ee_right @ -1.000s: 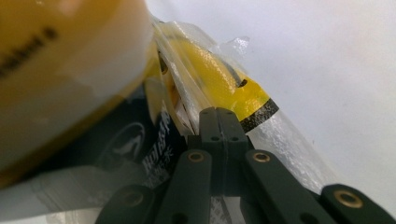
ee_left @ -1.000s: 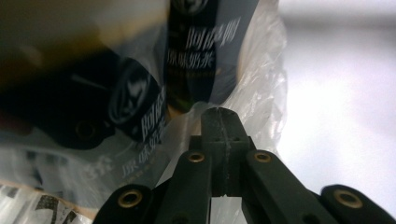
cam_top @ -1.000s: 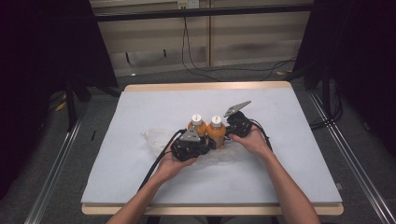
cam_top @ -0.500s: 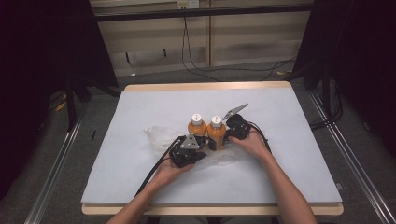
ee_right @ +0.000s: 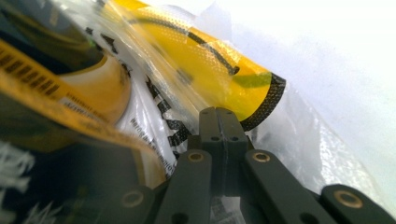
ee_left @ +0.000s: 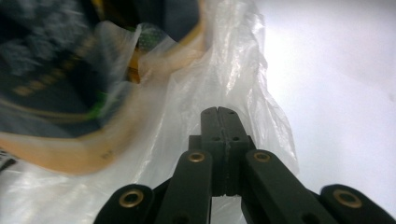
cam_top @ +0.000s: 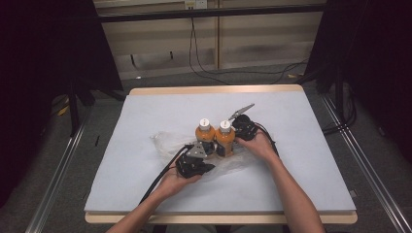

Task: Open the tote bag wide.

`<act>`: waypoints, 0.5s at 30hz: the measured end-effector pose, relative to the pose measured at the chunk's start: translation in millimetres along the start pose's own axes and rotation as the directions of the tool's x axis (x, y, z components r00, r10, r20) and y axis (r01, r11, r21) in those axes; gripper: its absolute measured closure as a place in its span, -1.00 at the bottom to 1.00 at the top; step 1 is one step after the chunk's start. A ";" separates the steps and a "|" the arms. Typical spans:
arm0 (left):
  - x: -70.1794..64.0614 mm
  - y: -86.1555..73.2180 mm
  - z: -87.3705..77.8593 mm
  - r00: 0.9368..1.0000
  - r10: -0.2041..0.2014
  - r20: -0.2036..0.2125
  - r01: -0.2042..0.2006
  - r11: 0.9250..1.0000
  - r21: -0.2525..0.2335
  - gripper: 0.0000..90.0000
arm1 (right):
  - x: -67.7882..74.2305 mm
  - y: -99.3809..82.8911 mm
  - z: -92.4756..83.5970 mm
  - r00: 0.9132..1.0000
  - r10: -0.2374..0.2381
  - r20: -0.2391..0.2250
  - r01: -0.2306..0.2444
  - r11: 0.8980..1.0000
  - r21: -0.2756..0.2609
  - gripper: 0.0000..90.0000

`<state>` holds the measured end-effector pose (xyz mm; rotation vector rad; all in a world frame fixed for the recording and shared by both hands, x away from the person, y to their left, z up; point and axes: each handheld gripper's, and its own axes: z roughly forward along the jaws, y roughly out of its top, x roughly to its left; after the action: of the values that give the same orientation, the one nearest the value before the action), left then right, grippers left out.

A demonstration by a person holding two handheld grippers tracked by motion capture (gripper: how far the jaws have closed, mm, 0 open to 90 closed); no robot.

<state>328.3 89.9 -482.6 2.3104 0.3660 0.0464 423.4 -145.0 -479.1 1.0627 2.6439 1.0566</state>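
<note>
A pale bench (cam_top: 301, 160) carries a clear plastic bag (cam_top: 167, 143). Nearest, the left claw (cam_top: 206, 148) is clenched on the bag; behind it stand two orange bottles (cam_top: 205, 132), touching; beside them the right claw (cam_top: 232, 141) is likewise clenched on bag film.

Left tool (cam_top: 206, 148): black body, a grey three-cornered plate on top, a black cable trailing off toward the person.
Right tool (cam_top: 233, 130): black body, a grey plate sticking up at its far end, black cables looping off beside it.
Jaws, seen close: matte black links with brass-coloured pivot rings and small screws near the tips.
Arms: bare forearms, no sleeves in sight.
</note>
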 end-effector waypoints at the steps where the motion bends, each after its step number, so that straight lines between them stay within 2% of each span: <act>1: -2.0 0.4 -1.9 1.000 0.011 0.012 -0.012 1.000 0.024 1.00 | -0.5 0.5 0.6 1.000 0.007 0.002 -0.007 1.000 -0.002 1.00; 2: -3.7 -0.5 -1.5 0.999 0.018 0.027 -0.019 1.000 0.012 1.00 | -1.0 0.9 0.8 1.000 0.014 0.007 -0.014 1.000 0.000 1.00; 3: -5.5 -0.3 -3.0 0.999 0.027 0.029 -0.028 0.999 0.028 1.00 | -2.0 1.0 1.6 1.000 0.024 0.001 -0.024 1.000 -0.007 1.00; 5: -7.0 -1.5 -3.5 0.999 0.024 0.044 -0.025 0.999 0.024 1.00 | -4.0 1.5 2.5 0.999 0.033 -0.006 -0.033 0.999 -0.013 1.00; 6: -7.8 -3.1 -2.9 0.999 0.017 0.048 -0.017 1.000 0.006 1.00 | -5.0 1.6 2.8 0.999 0.043 -0.006 -0.043 0.999 -0.014 1.00; 7: -7.9 -3.5 -2.8 0.998 0.021 0.059 -0.021 1.000 0.000 1.00 | -8.1 1.0 4.0 0.997 0.071 -0.023 -0.071 0.997 -0.028 1.00; 8: -8.4 -3.1 -3.6 0.998 0.032 0.053 -0.033 0.999 0.011 1.00 | -8.1 1.0 4.0 0.997 0.071 -0.023 -0.071 0.997 -0.028 1.00; 9: -10.4 -3.0 -3.4 0.998 0.026 0.049 -0.026 1.000 0.009 1.00 | -9.3 1.1 4.2 0.997 0.078 -0.027 -0.079 0.996 -0.028 1.00; 11: -12.0 -3.0 -4.2 0.998 0.031 0.063 -0.032 0.999 0.020 1.00 | -10.2 2.1 4.9 0.997 0.076 -0.022 -0.077 0.997 -0.029 1.00; 12: -13.3 -4.1 -3.8 0.996 0.019 0.086 -0.020 1.000 0.007 1.00 | -9.9 2.7 5.3 0.997 0.080 -0.018 -0.081 0.996 -0.030 1.00; 14: -18.0 -5.8 -6.3 0.996 0.038 0.084 -0.040 0.999 0.018 1.00 | -9.7 4.4 6.2 0.997 0.082 -0.007 -0.082 0.996 -0.028 1.00; 15: -21.0 -7.0 -5.9 0.996 0.035 0.087 -0.035 0.999 0.001 1.00 | -10.0 5.0 6.8 0.996 0.084 -0.003 -0.084 0.996 -0.031 1.00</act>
<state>305.7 92.8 -481.9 2.3132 0.2811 -0.0377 436.0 -145.0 -482.6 1.1765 2.5959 1.1115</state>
